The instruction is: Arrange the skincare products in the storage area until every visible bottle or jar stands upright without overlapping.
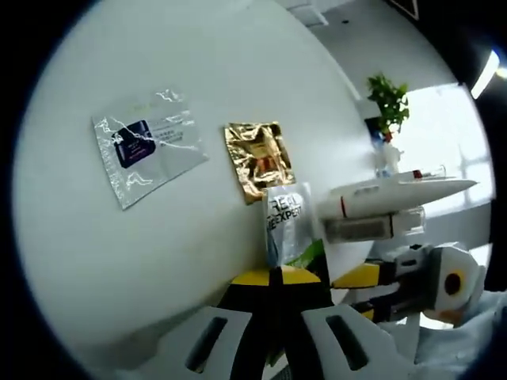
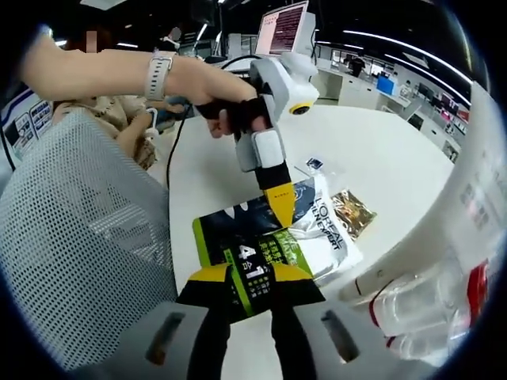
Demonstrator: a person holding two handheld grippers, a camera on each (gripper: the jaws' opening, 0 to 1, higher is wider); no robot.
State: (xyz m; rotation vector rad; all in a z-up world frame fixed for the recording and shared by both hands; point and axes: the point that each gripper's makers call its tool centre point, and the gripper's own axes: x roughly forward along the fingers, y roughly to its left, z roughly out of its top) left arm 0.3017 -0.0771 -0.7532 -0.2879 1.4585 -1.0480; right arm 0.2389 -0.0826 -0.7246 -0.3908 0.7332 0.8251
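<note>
In the left gripper view, the left gripper [image 1: 277,277] has its yellow-tipped jaws clenched on the lower edge of a silver sachet [image 1: 285,224], held upright over the white desk [image 1: 158,253]. A foil pack like this looks light, floppy and slick, so an edge pinch is the sensible hold. A clear sachet [image 1: 146,145] and a gold sachet [image 1: 259,158] lie flat, apart. A white tube [image 1: 388,198] sits to the right.

In the right gripper view, the right gripper [image 2: 252,286] pinches the same sachet's green-and-black end; the left gripper grips its far edge.
</note>
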